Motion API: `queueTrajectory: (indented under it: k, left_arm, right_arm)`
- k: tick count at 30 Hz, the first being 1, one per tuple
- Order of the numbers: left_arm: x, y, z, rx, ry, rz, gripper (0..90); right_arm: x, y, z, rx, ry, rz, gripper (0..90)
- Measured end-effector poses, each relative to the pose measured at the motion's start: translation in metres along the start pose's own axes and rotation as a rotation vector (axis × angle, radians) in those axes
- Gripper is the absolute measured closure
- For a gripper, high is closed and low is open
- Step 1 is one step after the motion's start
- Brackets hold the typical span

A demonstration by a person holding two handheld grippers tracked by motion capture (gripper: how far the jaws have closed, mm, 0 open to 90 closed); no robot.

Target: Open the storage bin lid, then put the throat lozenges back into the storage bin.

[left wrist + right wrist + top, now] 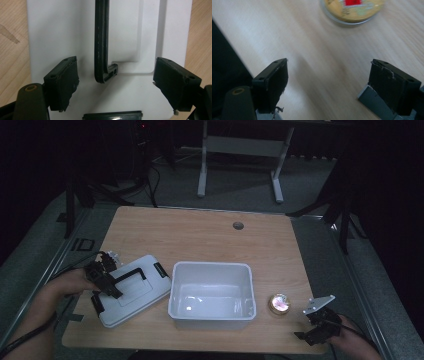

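Note:
A white box lid (131, 290) with a black handle (129, 274) and black latches lies flat on the wooden table, left of an open white bin (211, 295). My left gripper (111, 287) hovers over the lid with its jaws open; in the left gripper view the handle (102, 42) runs up between the two pads (62, 82), untouched, over the lid (130, 32). A small round gold tin (279, 303) sits right of the bin. My right gripper (312, 332) stands open near the front right corner, with the tin (353, 8) ahead of it on the wood.
The table (200, 240) has a round cable hole (238, 225) near its far edge. A dark floor and a metal desk frame (240, 155) lie beyond. The table's front edge runs close under both hands.

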State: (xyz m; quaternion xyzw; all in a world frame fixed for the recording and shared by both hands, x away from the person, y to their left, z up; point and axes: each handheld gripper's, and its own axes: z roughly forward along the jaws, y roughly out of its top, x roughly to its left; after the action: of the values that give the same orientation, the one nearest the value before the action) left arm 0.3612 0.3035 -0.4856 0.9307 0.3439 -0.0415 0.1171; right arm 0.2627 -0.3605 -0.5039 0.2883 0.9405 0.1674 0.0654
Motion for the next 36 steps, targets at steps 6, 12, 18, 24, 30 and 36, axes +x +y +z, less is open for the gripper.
queueTrajectory:
  k: [6,12,18,24,30,36]
  left_arm:
    - [-0.002,0.0,0.0,0.017,0.003,0.008,19.5]
    - [-0.002,0.001,0.001,0.031,0.007,0.01,19.5]
    - [-0.002,0.002,0.001,0.033,0.007,0.011,19.5]
    - [-0.005,0.005,-0.004,0.022,0.003,0.024,19.5]
    - [-0.007,0.006,-0.005,0.028,-0.001,0.025,19.5]
    - [-0.008,0.006,-0.004,0.03,-0.005,0.025,19.5]
  right_arm:
    - [0.0,0.011,0.003,0.123,0.02,-0.058,14.8]
    - [-0.001,0.019,0.011,0.297,0.049,-0.062,16.8]
    - [0.0,0.027,0.011,0.348,0.044,-0.069,13.0]
    - [-0.002,0.038,0.005,0.279,0.002,-0.117,11.9]
    - [-0.004,0.053,-0.002,0.241,-0.011,-0.223,12.3]
    - [-0.008,0.071,-0.001,0.257,0.013,-0.304,13.5]
